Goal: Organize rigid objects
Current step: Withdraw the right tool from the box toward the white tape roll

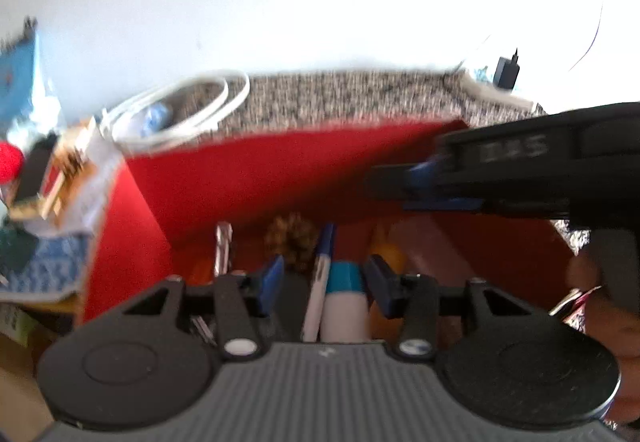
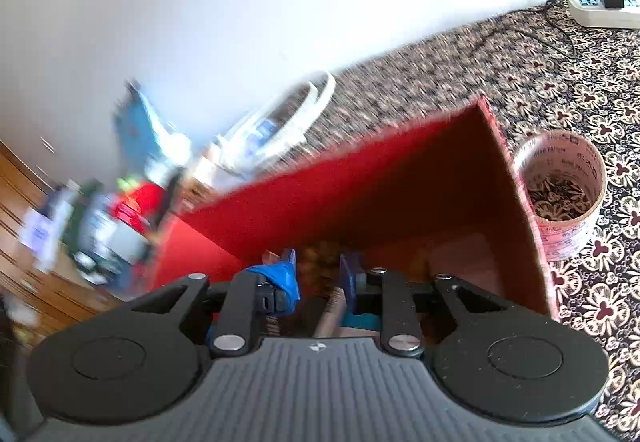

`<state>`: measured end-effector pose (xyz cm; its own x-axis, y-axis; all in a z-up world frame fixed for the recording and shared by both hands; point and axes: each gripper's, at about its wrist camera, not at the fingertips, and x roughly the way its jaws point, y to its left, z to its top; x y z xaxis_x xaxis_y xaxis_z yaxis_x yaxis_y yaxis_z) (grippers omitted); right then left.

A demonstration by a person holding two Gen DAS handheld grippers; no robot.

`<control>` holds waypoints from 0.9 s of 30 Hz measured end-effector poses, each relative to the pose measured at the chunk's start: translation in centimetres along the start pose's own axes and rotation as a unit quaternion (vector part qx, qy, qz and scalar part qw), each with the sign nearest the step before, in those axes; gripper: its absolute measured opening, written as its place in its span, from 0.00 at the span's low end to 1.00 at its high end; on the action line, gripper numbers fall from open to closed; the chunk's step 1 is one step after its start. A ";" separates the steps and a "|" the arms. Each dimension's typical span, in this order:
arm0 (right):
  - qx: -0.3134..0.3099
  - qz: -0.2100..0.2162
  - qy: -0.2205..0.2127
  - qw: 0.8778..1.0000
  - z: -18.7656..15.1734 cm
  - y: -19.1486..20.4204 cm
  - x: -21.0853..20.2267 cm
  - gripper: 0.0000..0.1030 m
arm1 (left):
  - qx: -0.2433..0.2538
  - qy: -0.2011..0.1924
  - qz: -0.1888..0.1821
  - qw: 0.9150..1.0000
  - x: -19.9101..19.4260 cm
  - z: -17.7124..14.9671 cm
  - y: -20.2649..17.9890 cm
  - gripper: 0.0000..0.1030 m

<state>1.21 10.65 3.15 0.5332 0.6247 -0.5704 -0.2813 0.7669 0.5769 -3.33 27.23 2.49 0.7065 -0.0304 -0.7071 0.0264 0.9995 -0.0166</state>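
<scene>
Left claw point(image 1: 324, 284): half open over the red box point(image 1: 256, 166), apparently gripping nothing.
Right claw point(image 2: 318, 274): narrow gap, empty, above the box for sorting.

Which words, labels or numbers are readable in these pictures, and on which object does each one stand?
None can be read with certainty.
Tape roll: pink print around the band, too small.
Right gripper: pale letters on its body, too blurred.
Packages beside the red box: blurred.

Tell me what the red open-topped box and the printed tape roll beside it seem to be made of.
Red open-topped box: probably cardboard, matte; thin flat walls with a pale raw edge. Printed tape roll: likely plastic packing tape, slightly glossy, wound in a ring.
</scene>
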 end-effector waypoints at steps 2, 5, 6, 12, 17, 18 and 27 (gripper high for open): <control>-0.002 0.014 -0.026 1.000 0.5 -0.4 -2.3 0.07 | 0.004 -0.016 0.000 1.000 -1.1 0.4 -0.7 0.46; 0.002 0.017 -0.063 0.998 1.3 -2.0 -5.3 0.07 | 0.003 -0.031 -0.019 0.999 -2.5 0.7 -1.9 0.44; 0.006 0.016 -0.071 0.997 1.5 -2.6 -6.1 0.07 | 0.003 -0.035 -0.027 0.999 -2.8 0.8 -2.5 0.44; 0.037 -0.032 -0.094 0.994 2.9 -8.7 -8.6 0.07 | 0.003 -0.043 -0.065 0.997 -2.8 1.1 -6.6 0.44; 0.055 -0.089 -0.059 0.993 3.3 -13.3 -6.9 0.08 | 0.012 -0.036 -0.082 0.996 -1.4 0.9 -10.2 0.44; 0.053 -0.097 -0.051 0.993 3.2 -13.7 -6.4 0.08 | 0.016 -0.035 -0.082 0.996 -1.3 0.7 -10.9 0.44; 0.015 -0.105 0.007 0.994 4.6 -15.1 -1.1 0.08 | 0.012 -0.023 -0.062 0.998 -2.2 0.5 -13.6 0.47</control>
<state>8.59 -2.29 -2.25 0.5664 0.4535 -0.6882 -0.1413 0.8761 0.4610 -4.90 13.75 4.58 0.7286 -0.1551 -0.6671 0.1326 0.9875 -0.0847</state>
